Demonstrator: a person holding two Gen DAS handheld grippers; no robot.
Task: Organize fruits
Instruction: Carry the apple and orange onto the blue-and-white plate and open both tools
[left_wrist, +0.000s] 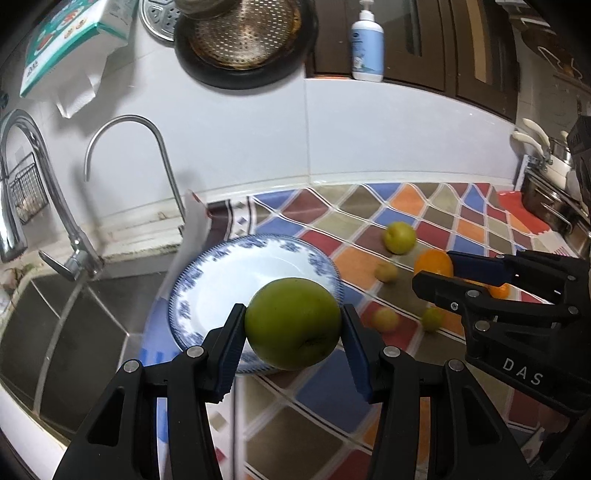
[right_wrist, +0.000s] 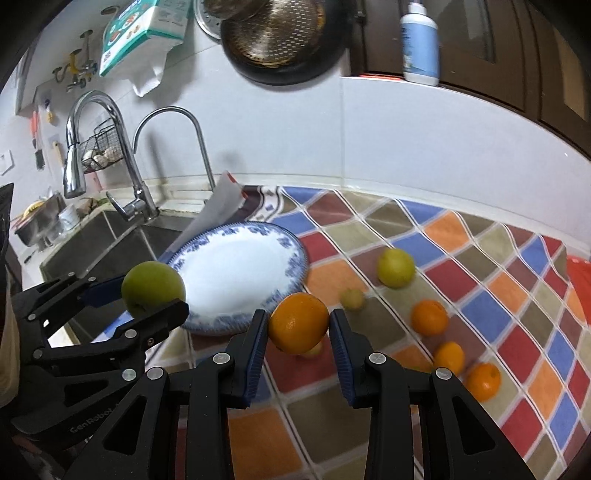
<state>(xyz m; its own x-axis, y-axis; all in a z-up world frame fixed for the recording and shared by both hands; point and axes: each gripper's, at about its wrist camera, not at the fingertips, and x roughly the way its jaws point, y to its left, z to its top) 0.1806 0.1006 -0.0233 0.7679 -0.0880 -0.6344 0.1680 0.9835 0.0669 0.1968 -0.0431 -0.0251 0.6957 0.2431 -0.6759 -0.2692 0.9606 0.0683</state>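
- The left tool (left_wrist: 293, 325) has its blue pads pressed on either side of a large green apple (left_wrist: 293, 323), which hangs clear of the tabletop (left_wrist: 325, 391) just over the near rim of the blue-and-white plate (left_wrist: 236, 280).
- The right tool (right_wrist: 298, 325) is clamped narrowly on an orange (right_wrist: 298, 322), lifted above the checked mat (right_wrist: 480, 280) just right of the plate's near edge.
- Seen from the right wrist, the left tool sits at the far left with the apple at its tips, in front of the plate's left rim and near the sink (right_wrist: 110, 243).
- The plate itself carries nothing; it lies on the mat beside the sink, with two curved taps (left_wrist: 155, 155) behind it.
- Loose fruit lies on the mat to the right of the plate: a yellow-green round fruit (right_wrist: 395, 267) farthest back, a small yellowish one (right_wrist: 352, 298) nearer the plate, and three oranges (right_wrist: 429, 317) in a line running nearer and rightward.
- Another small yellowish fruit (right_wrist: 314, 350) peeks out just under the held orange.
- A white pump bottle (left_wrist: 367, 48) stands on the ledge behind, and a dark pan with a perforated insert (left_wrist: 243, 40) hangs on the wall.
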